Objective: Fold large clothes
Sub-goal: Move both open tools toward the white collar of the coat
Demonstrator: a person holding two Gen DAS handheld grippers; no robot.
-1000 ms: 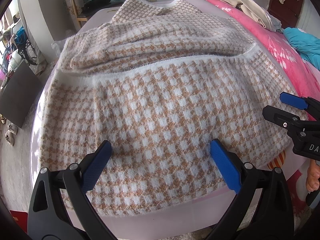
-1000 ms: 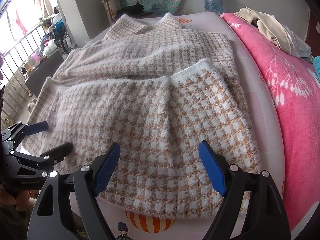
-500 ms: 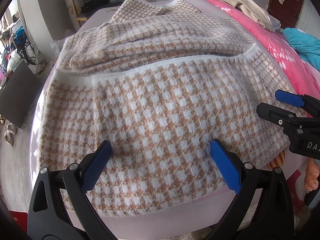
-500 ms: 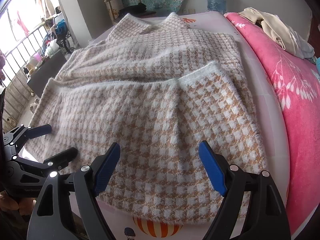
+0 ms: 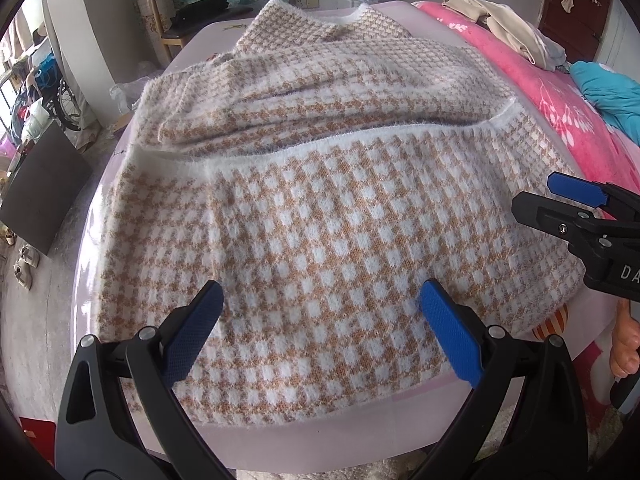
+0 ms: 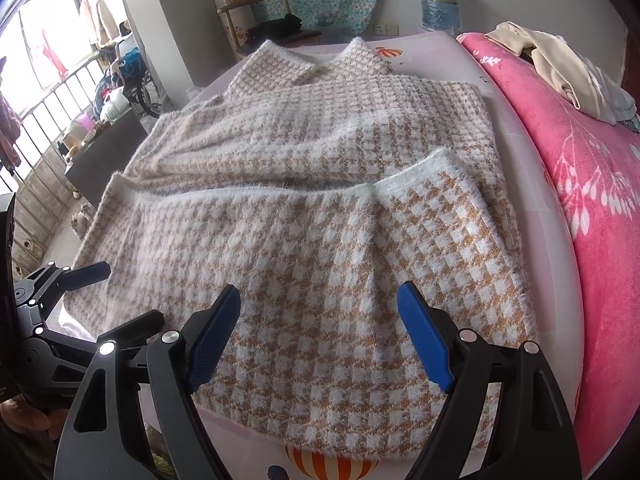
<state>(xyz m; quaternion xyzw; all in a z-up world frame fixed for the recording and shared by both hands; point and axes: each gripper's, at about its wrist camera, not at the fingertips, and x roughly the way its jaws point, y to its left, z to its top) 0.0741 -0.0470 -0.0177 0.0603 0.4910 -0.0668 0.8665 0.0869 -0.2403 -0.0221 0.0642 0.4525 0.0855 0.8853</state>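
A fuzzy tan-and-white houndstooth sweater [image 5: 320, 208] lies flat on a pale pink bed surface [image 5: 360, 432], its lower part folded up over the body, collar at the far end. It also shows in the right wrist view [image 6: 320, 240]. My left gripper [image 5: 320, 332] is open and empty, hovering over the sweater's near fold edge. My right gripper [image 6: 320, 336] is open and empty over the near right part of the fold. Each gripper shows in the other's view, the right one [image 5: 560, 200] at the right edge and the left one [image 6: 108, 296] at the left.
A pink flowered blanket [image 6: 592, 208] lies to the right with a heap of beige clothes [image 6: 560, 64] on it. A wooden chair [image 6: 256, 20] and a water bottle [image 6: 438, 0] stand beyond the bed. A dark board [image 5: 40, 196] and floor lie at left.
Both grippers have drifted slightly forward over the sweater. The right gripper has moved a little further in over the fold. The sweater has not moved.
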